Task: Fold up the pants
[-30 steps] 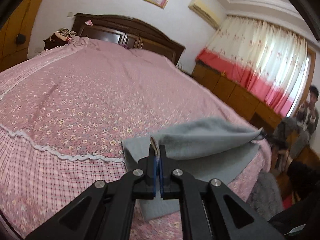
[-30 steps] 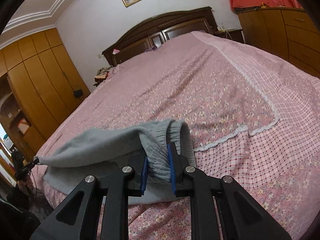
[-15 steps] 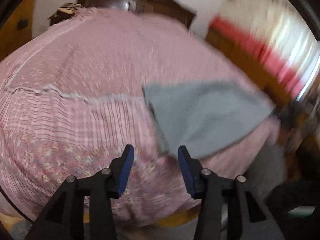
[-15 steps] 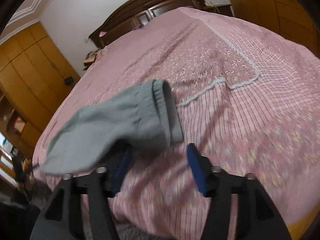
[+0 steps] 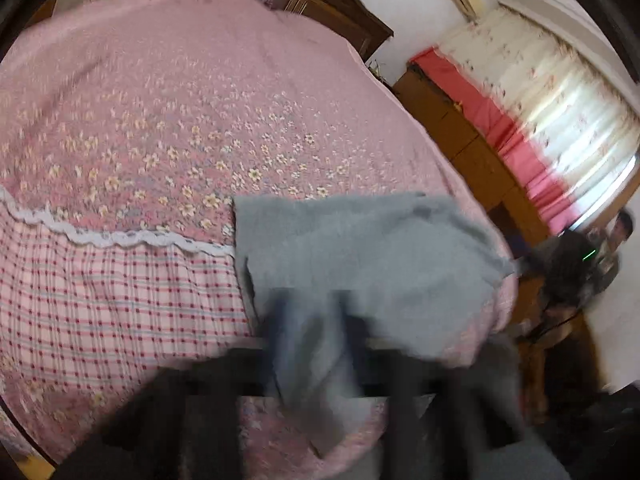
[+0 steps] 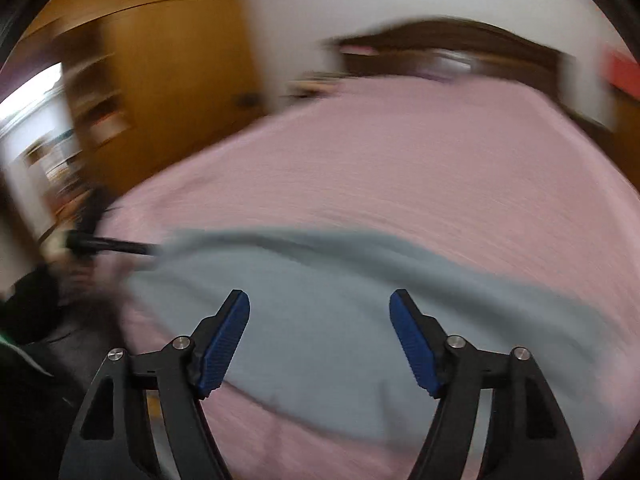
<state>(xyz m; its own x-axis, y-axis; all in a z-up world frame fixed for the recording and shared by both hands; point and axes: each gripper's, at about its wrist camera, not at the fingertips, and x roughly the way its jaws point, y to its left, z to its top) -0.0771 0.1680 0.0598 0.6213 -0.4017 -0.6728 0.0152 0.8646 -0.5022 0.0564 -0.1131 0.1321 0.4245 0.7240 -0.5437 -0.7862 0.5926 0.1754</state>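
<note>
**Pants let go, lying flat at the bed's near edge**

Since a second ago the pants (image 5: 372, 256) have dropped out of both grips. Then the top layer was held up off the lower one, the left gripper (image 5: 316, 320) pinching a corner and the right gripper (image 6: 320, 320) clamped on the ribbed waistband. Now the grey cloth lies spread on the bed (image 5: 160, 120).

It sits at the near end of the pink cover. In the left view it starts where the white lace trim (image 5: 120, 238) meets it and runs to the right-hand corner of the mattress.

The right jaws have just been opening and stand spread wide. Their blue pads (image 6: 224, 344) are bare, with nothing between them, and the cloth lies beyond them.

The left jaws opened and have come together again. That view is badly smeared by motion: the dark fingers show only as streaks over the near edge of the cloth. Whether any fabric is caught between them I cannot tell.

The right view is blurred too.
</note>
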